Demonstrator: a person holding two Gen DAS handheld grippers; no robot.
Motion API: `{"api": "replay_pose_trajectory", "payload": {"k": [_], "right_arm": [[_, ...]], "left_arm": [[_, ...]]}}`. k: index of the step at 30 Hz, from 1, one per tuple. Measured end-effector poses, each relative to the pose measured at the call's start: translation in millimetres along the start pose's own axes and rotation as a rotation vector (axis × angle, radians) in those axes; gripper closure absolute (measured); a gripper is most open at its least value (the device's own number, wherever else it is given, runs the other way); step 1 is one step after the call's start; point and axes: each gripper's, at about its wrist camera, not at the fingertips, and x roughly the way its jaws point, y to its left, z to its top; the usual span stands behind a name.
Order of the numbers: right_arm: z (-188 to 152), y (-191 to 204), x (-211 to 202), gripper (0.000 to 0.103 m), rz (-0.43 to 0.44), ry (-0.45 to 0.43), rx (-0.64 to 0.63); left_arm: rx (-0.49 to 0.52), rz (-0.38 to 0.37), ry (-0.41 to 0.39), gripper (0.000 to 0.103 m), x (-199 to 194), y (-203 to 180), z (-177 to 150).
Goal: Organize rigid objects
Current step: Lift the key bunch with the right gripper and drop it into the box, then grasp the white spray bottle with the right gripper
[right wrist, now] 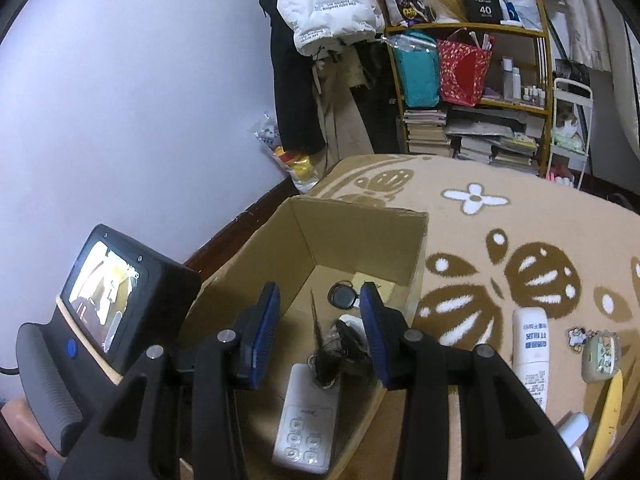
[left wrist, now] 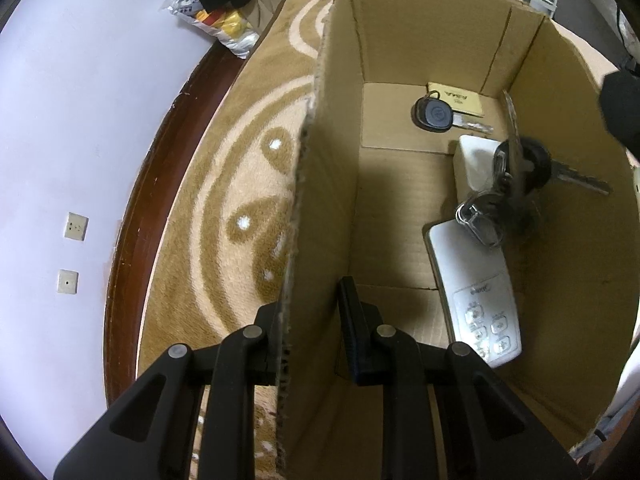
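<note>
Right now my left gripper [left wrist: 310, 332] clamped on box [left wrist: 320, 184] wall, one finger inside, one outside. My right gripper [right wrist: 320, 332] hovers over box, jaws apart, nothing between. Inside box: remote [right wrist: 306, 428], keys [left wrist: 516, 172], key fob [left wrist: 434, 114]. White bottle [right wrist: 530, 360] on rug [right wrist: 460, 208], right of box.

The key bunch [left wrist: 508, 176] inside the box is smeared with blur, and at the right edge a yellow item [right wrist: 606, 424] is cut off.
</note>
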Motion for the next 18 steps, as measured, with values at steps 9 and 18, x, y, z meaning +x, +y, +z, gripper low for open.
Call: {"api": "replay_pose_trajectory", "payload": {"k": [9, 18], "right_arm": [[14.0, -26.8, -7.5, 0.033, -0.136, -0.027, 0.023], [19.1, -89.8, 2.1, 0.010, -0.310, 0.041, 0.142]], "left_arm": [[0.010, 0.009, -0.004, 0.082, 1.2, 1.5, -0.1], [0.011, 0.017, -0.001, 0.082, 2.9, -0.1, 1.4]]}}
